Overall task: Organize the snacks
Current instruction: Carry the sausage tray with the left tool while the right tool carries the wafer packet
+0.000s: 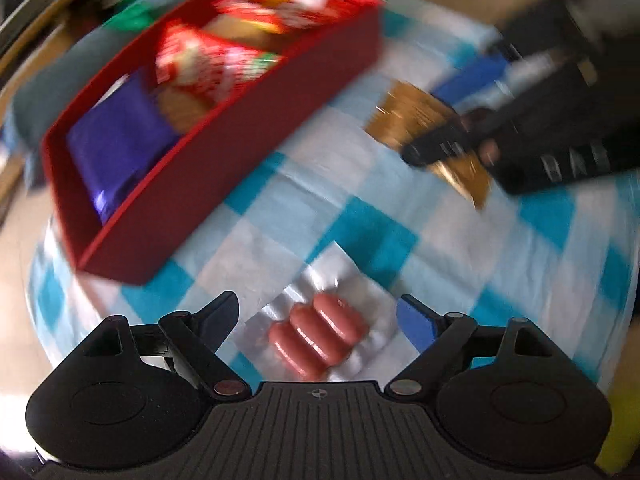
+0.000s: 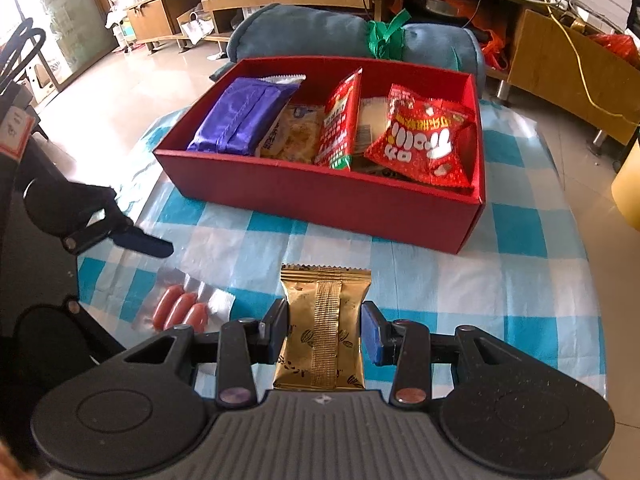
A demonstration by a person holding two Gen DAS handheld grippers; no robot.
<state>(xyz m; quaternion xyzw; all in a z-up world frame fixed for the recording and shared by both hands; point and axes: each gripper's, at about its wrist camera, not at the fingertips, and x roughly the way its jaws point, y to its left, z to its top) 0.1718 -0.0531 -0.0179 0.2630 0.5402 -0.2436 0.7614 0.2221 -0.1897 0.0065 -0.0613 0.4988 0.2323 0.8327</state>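
My right gripper (image 2: 325, 324) is shut on a gold snack packet (image 2: 324, 332), held just above the checked cloth in front of the red box (image 2: 320, 194). The box holds a purple packet (image 2: 240, 116), a cracker packet (image 2: 294, 134) and two red packets (image 2: 424, 144). A clear pack of three small sausages (image 1: 320, 332) lies flat on the cloth. My left gripper (image 1: 318, 312) hangs over it, open, with its fingers on either side and not touching it. The left wrist view is blurred; it shows the red box (image 1: 224, 168) at upper left and the gold packet (image 1: 416, 116) at right.
A blue-and-white checked cloth (image 2: 500, 280) covers the small round table, whose edge drops to tiled floor on both sides. A blue cushion (image 2: 320, 32) with a green ribbon (image 2: 384, 36) lies behind the box. Low wooden shelves (image 2: 560, 52) stand at the back.
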